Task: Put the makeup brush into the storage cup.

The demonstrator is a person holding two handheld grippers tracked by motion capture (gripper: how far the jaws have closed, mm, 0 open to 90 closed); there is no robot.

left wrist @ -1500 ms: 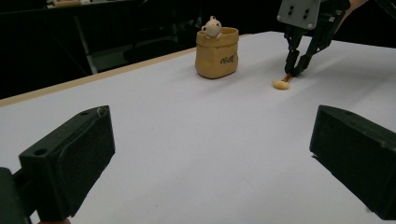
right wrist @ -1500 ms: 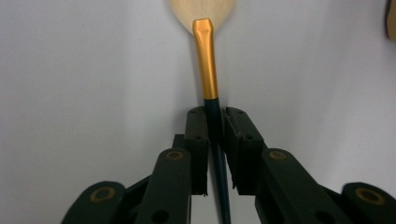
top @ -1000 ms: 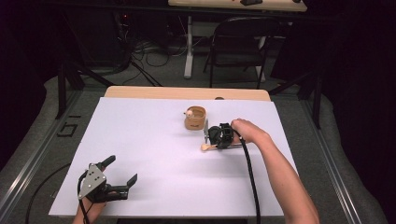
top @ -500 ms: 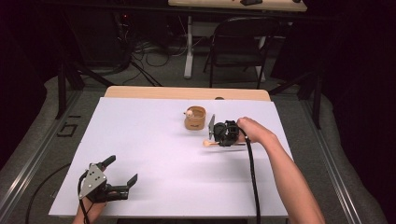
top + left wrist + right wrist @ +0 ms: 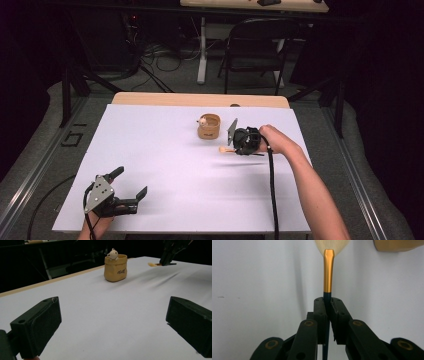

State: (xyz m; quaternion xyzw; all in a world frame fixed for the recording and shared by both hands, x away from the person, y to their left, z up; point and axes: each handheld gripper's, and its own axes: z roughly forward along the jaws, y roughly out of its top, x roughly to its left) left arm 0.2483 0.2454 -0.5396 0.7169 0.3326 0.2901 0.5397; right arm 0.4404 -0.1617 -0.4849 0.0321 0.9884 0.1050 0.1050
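The counter (image 5: 165,165) spreads white and wide under the high view, a pale wooden edge along its far side; behind it, on the dark floor, a black chair (image 5: 255,55) stands among loose cables. Over on the far right of the counter, the right gripper (image 5: 239,142) is up off the surface, its jaws pinched tight on a makeup brush (image 5: 328,272); in the right gripper view the dark handle runs straight between the two black jaws, the gold ferrule and cream bristles poking out ahead. Just beside it, towards the far edge, sits a small tan sack-shaped pot (image 5: 115,268) with a little pale figure (image 5: 112,254) peeping over its rim; dark cursive lettering runs across its front, too small to read. Down at the near left, the left gripper (image 5: 131,184) lies low by the counter's front edge; its jaws stand wide apart with nothing but bare white counter between them.
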